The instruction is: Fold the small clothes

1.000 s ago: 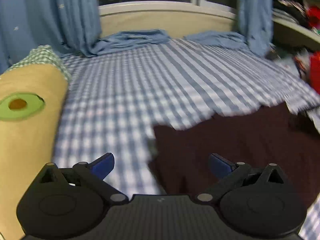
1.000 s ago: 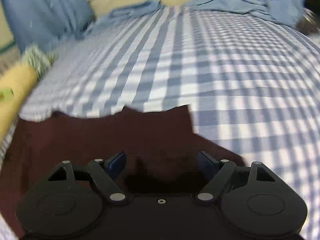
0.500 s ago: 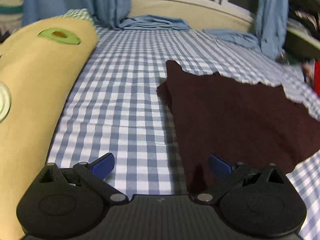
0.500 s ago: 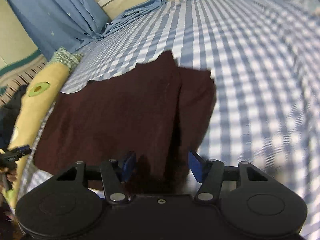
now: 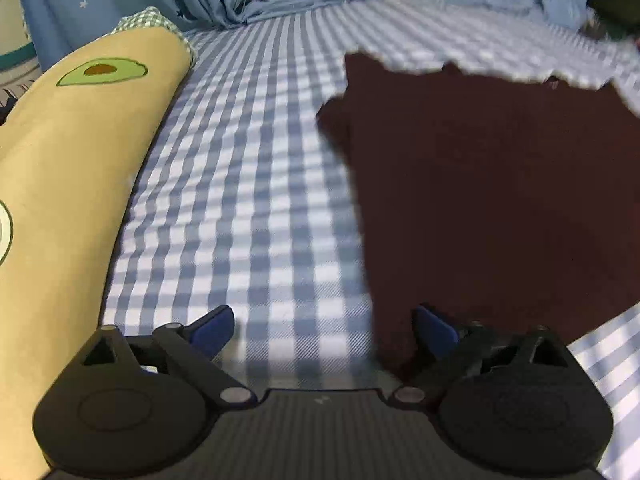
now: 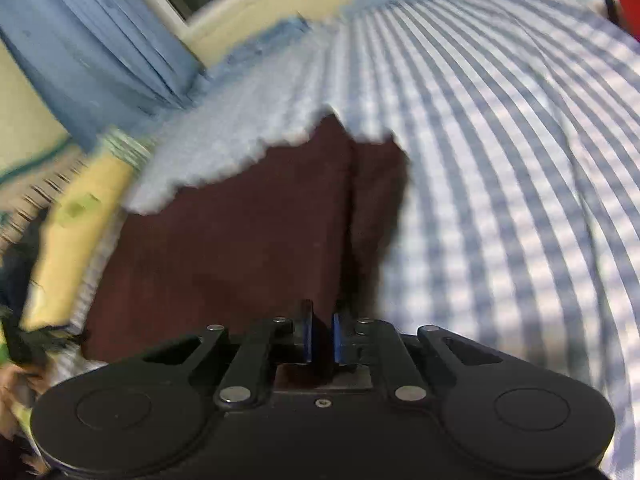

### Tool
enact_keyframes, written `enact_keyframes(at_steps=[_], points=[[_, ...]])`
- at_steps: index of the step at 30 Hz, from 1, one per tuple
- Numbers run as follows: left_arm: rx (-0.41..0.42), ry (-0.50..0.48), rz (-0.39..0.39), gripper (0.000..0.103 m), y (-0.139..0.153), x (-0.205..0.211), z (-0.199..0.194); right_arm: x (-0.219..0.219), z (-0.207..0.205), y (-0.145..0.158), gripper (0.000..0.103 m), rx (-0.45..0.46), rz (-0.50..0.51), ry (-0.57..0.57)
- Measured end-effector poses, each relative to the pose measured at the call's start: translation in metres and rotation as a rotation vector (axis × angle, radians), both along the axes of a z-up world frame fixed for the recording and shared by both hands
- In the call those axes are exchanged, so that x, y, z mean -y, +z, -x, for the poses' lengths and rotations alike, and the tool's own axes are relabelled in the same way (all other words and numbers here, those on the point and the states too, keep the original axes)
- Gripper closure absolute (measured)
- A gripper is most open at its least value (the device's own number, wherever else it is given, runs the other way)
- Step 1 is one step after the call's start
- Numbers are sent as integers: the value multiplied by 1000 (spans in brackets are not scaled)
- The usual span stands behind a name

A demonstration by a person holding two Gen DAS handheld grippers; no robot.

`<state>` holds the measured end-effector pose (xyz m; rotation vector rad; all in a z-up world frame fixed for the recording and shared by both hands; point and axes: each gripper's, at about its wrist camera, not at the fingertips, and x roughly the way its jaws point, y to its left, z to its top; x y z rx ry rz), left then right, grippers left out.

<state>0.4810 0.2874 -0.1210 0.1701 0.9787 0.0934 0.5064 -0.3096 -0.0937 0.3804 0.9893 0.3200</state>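
Dark maroon soft cloth garment [image 5: 480, 184] lying flat on the blue-and-white checked bedsheet [image 5: 248, 184].
Left gripper [image 5: 320, 326] is spread wide and empty at the near left edge; right gripper [image 6: 320, 338] is nearly closed, seemingly pinching the near hem. The fabric looks light and limp: best gripped at corners.
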Motion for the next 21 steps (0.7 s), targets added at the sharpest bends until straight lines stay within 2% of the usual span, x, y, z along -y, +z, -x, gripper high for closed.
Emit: enact_keyframes(at_steps=[2,4,6,7,9,11,13,16,17,21], points=[[10,2,-14,0,-5,-5,4,0,7,-19,94,-13,0,-13],[19,21,-6,1,-3,-10,7,-1,13,-24,89,18,-1,-30],[57,30,-80,8,4,-7,15,-2,16,-19,59,19,53,-52],[77,33,-91,9,10,-7,20,-1,19,-14,56,21,86,-69],[136,37,-53,9,26,-9,35,4,30,2,56,62,128,-94],[214,14,-1,6,47,-3,50,0,46,30,56,162,166,-99],[272,-25,63,2,64,12,55,-9,53,51,56,227,105,-59],[330,-111,161,1,78,50,51,-60,54,71,56,313,17,58],[337,-140,193,1,78,66,46,-82,51,71,52,329,2,94],[312,-193,214,1,58,128,16,-163,23,54,50,327,-62,157]])
